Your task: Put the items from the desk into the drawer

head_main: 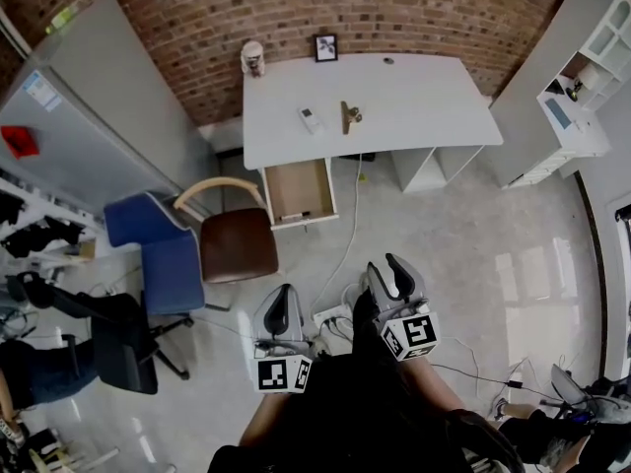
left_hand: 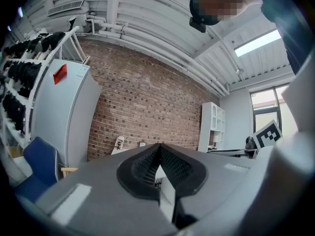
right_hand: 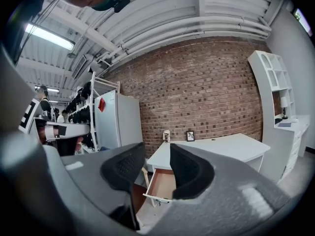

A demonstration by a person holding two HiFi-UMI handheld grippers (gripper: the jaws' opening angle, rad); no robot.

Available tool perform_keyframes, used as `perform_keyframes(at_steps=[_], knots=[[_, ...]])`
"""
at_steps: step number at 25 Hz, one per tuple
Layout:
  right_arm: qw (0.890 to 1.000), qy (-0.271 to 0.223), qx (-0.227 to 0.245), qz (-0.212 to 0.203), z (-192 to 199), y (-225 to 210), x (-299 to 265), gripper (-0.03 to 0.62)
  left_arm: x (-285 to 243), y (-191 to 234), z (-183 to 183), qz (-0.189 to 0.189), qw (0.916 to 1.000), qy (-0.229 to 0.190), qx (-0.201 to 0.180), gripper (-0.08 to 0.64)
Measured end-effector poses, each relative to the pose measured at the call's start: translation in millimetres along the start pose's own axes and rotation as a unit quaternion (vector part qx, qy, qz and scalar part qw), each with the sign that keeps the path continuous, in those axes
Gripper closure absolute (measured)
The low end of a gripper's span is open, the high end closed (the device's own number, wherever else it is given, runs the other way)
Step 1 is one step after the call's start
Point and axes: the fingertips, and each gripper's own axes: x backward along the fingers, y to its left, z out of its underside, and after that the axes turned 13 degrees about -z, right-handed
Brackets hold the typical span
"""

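The white desk (head_main: 414, 116) stands far ahead against the brick wall. On it lie a white remote (head_main: 310, 119) and a small wooden and brass item (head_main: 349, 116); a pale figurine (head_main: 252, 58) and a picture frame (head_main: 325, 47) stand at its back edge. Its wooden drawer (head_main: 299, 190) is pulled open under the left end, with a small dark thing at its front. Both grippers hang low over the floor, well short of the desk. My left gripper (head_main: 281, 304) is shut and empty, pads meeting (left_hand: 158, 154). My right gripper (head_main: 387, 272) is open and empty (right_hand: 157, 163), with the drawer (right_hand: 162, 183) seen between its jaws.
A brown chair (head_main: 237, 244) stands in front of the drawer, a blue chair (head_main: 158, 254) to its left. A grey cabinet (head_main: 89, 116) stands at the left, a white shelf unit (head_main: 577, 106) at the right. Cables and a power strip (head_main: 335, 315) lie on the floor by the grippers.
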Motion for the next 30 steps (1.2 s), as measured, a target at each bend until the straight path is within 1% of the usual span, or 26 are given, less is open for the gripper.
perform_keyframes(at_steps=[6,11,18,21,24,30], knots=[[1.000,0.012,0.001,-0.022,-10,-75,-41,0.428,-79,-35,-3,-0.014,0.9999,-0.002,-0.002,0.541],[0.999,0.018,0.005,-0.040,-29,-136,-69,0.427,-142,-74,-12,-0.023,0.9997,0.002,-0.004,0.540],[0.997,0.033,0.009,-0.069,-35,-214,-99,0.428,-210,-116,-22,-0.056,0.9984,-0.004,-0.004,0.540],[0.996,0.040,0.014,-0.084,-37,-239,-113,0.428,-230,-130,-30,-0.070,0.9974,-0.015,-0.008,0.540],[0.994,0.051,0.014,-0.094,-34,-255,-127,0.427,-245,-137,-33,-0.079,0.9967,-0.013,-0.008,0.540],[0.993,0.069,0.008,-0.095,-21,-280,-158,0.426,-278,-139,-27,-0.081,0.9966,-0.009,-0.004,0.540]])
